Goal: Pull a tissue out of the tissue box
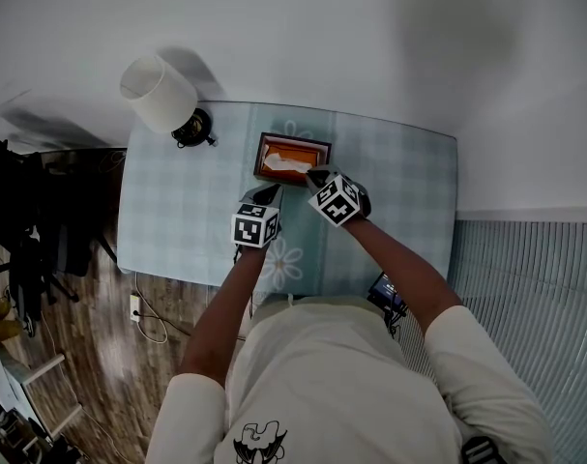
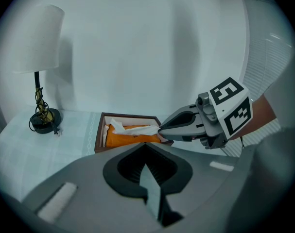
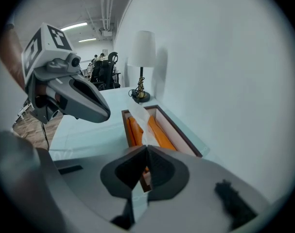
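Note:
A dark wooden tissue box (image 1: 293, 140) with an orange pack inside stands at the back middle of the pale blue table (image 1: 177, 220). A white tissue (image 1: 291, 165) pokes out of it. My right gripper (image 1: 312, 174) reaches over the box's near right corner and is shut on the tissue's end. In the left gripper view its tips (image 2: 162, 127) pinch the tissue (image 2: 132, 127) just above the box (image 2: 101, 132). In the right gripper view the tissue (image 3: 142, 123) runs from the box (image 3: 179, 132) into the closed jaws. My left gripper (image 1: 274, 193) hovers shut and empty just in front of the box.
A white-shaded lamp (image 1: 162, 95) on a black base stands at the table's back left corner. A white wall runs right behind the table. The person stands at the table's front edge. Wooden floor, a cable and dark chairs (image 1: 22, 220) lie to the left.

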### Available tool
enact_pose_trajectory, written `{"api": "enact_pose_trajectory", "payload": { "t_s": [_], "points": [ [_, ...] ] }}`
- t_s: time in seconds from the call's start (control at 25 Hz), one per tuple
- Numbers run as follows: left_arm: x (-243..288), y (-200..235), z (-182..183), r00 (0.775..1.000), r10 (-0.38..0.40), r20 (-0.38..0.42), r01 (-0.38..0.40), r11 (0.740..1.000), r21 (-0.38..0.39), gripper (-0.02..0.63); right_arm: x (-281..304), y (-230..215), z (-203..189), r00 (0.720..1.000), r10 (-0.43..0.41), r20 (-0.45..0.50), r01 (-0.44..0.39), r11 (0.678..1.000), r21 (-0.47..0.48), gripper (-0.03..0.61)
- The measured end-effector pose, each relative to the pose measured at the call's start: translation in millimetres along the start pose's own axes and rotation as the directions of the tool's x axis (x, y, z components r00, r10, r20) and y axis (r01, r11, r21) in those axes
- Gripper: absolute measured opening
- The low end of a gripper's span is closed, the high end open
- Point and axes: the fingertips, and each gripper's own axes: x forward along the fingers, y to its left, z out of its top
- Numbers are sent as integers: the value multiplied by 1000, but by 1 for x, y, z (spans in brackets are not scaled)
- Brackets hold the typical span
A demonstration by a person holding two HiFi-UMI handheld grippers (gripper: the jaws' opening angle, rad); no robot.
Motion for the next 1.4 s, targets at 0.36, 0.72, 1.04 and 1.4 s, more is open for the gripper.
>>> {"api": "enact_pose_trajectory", "payload": {
  "t_s": [0.36, 0.72, 1.04, 1.4],
  "points": [
    [-29, -9, 6, 998, 16, 59, -19, 999, 45, 6, -42, 21, 16, 995, 0, 98, -6, 998, 61, 15],
    [-74, -36, 25, 980, 5, 199, -7, 1000, 10, 6, -98, 36, 24, 976, -29, 214, -10, 984, 179, 14],
    [-117, -78, 42, 957, -39, 289, 14, 996, 88, 6, -154, 54, 42, 946, -59, 319, -23, 969, 247, 14],
    [-155, -122, 39, 935, -64, 348, 24, 993, 118, 6, -209, 82, 46, 901, -86, 425, -77, 933, 353, 15]
  ]
}}
